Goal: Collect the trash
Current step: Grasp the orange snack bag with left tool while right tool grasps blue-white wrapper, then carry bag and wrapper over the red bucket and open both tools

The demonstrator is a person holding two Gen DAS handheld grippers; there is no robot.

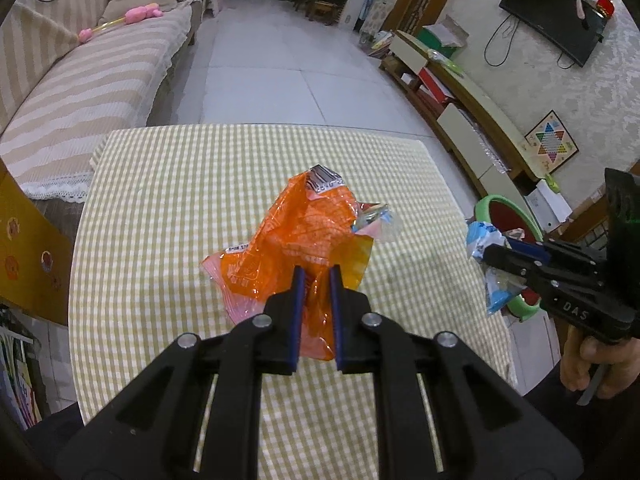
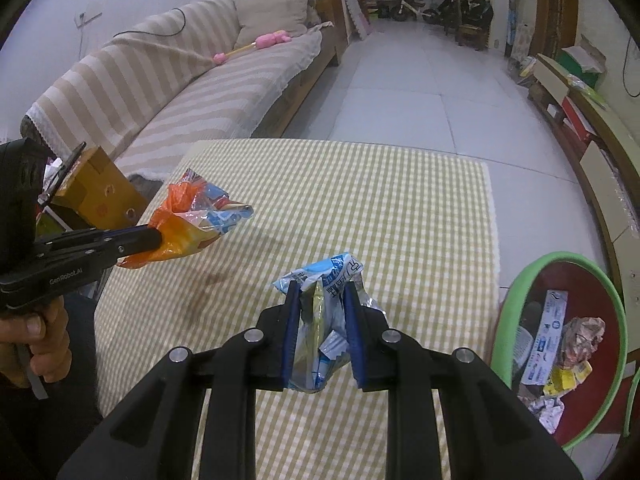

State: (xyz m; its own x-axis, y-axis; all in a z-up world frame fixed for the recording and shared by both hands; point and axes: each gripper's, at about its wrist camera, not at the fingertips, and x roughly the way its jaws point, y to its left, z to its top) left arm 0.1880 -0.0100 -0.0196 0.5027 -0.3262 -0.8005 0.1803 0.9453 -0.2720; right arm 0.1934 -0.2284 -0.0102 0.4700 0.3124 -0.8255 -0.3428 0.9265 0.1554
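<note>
My left gripper is shut on a crumpled orange plastic wrapper and holds it above the checked tablecloth. It also shows in the right wrist view, with the orange wrapper lifted clear of the cloth. My right gripper is shut on a blue and white wrapper, held above the table's right part. The left wrist view shows the right gripper and its blue wrapper near the table's right edge, in front of the bin.
A red bin with a green rim stands on the floor right of the table and holds several pieces of trash. A striped sofa runs along the left. A cardboard box stands by the table's left side. A low cabinet lines the right wall.
</note>
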